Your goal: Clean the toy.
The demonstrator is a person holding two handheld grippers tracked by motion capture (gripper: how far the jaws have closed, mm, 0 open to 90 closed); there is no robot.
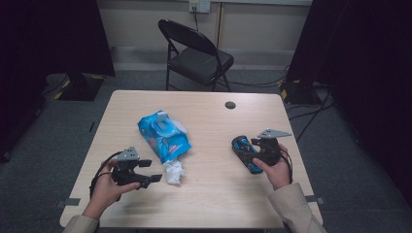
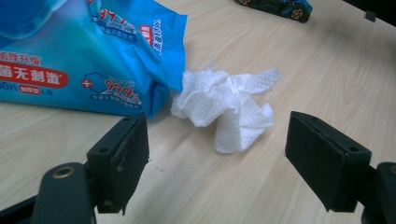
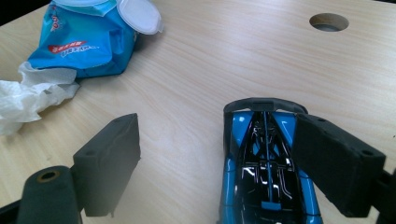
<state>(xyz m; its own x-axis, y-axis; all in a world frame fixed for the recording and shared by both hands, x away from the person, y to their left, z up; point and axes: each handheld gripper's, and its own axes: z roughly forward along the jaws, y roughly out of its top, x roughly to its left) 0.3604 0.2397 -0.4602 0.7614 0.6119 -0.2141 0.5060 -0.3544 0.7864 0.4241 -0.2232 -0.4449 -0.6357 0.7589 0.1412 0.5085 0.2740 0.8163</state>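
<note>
While the left tongs [image 2: 217, 154] stood wide open and empty, crumpled white wipe [image 2: 226, 105] on the table [image 1: 214, 194] just beyond, against the blue wipes pack [image 2: 88, 56], right tongs [image 3: 215, 158] open around the blue toy car [image 3: 266, 172], far right.

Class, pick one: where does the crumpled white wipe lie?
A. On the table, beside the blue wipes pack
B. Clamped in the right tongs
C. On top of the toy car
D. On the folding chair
A: the crumpled white wipe lies on the table against the blue wipes pack, ahead of the open left tongs.
</note>
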